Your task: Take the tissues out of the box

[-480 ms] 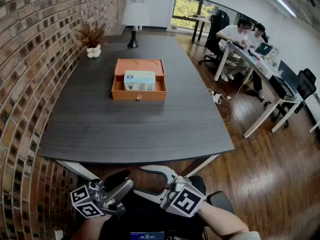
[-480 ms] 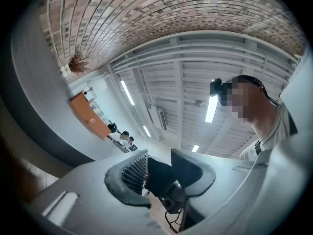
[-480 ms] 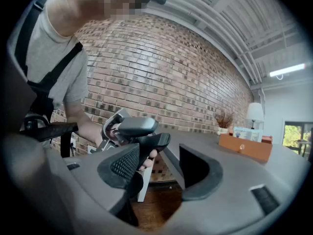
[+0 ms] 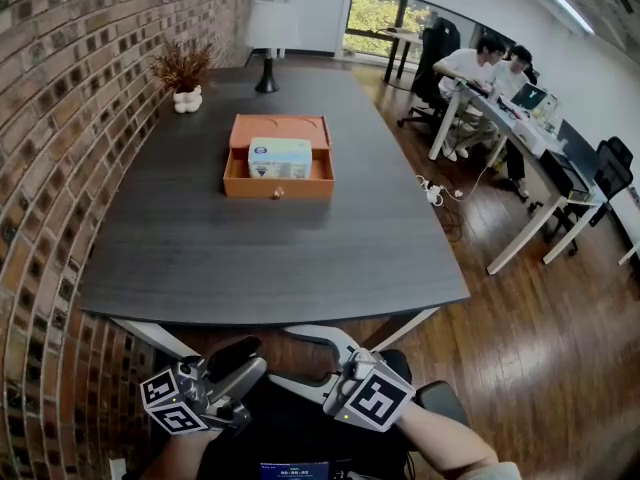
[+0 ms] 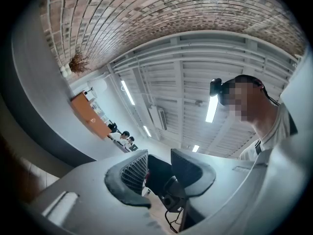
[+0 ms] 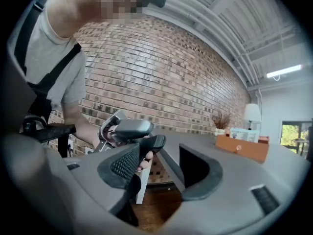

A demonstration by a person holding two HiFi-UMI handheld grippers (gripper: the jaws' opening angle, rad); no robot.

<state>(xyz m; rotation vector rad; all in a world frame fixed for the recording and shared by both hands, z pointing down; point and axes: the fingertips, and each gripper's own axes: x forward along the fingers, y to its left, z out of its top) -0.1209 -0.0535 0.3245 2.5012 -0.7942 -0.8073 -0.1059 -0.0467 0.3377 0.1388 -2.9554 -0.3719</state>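
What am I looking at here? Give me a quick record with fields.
Table: dark, beside a brick wall
Tissue box: in the orange tray, mid-table, untouched
Far end: lamp, dried plant in white vase
Left hand-held gripper: jaws closed, empty, near the person
Right hand-held gripper: jaws apart, empty, near the person

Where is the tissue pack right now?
Head view: the tissue pack sits inside the orange box on the dark table's far half, slightly left of the picture's centre, with the lamp beyond it at the far end.
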